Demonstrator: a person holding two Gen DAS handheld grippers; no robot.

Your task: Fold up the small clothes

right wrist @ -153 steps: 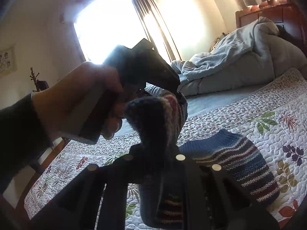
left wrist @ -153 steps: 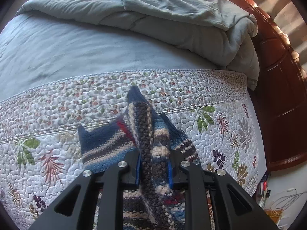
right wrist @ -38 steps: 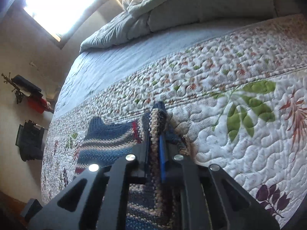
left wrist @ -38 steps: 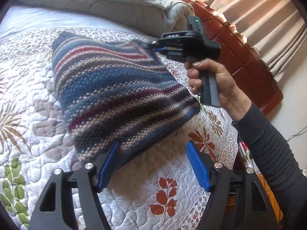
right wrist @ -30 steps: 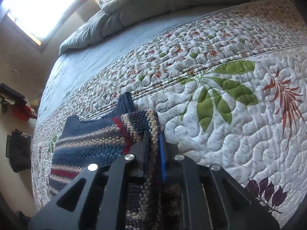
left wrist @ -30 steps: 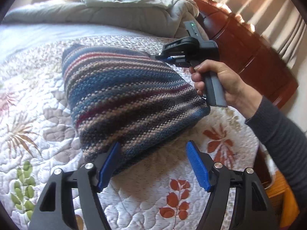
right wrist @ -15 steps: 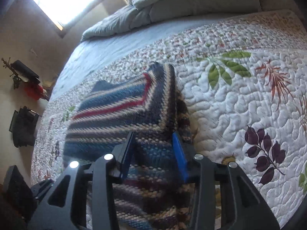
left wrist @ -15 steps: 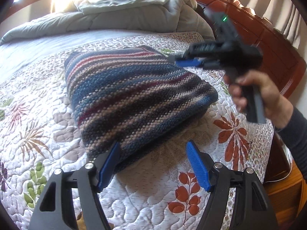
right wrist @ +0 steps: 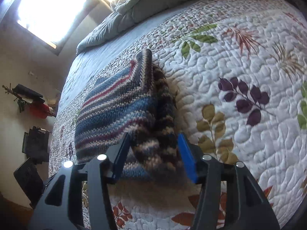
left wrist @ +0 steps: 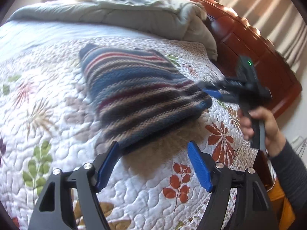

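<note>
Right wrist view: folded blue-striped knitted sweater (right wrist: 122, 115) on floral quilt (right wrist: 239, 61); right gripper (right wrist: 153, 153) just opened, gripping nothing; left gripper (left wrist: 153, 164) wide, empty.

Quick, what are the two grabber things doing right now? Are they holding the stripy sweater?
Left gripper: open, holding nothing.
Right gripper: open, jaws just been opening; the striped sweater lies between them, released.

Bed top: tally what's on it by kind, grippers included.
Striped knit garment: 1
Floral quilt: 1
Grey comforter: 1
Grippers: 2, left gripper and right gripper, both open
Total: 5
</note>
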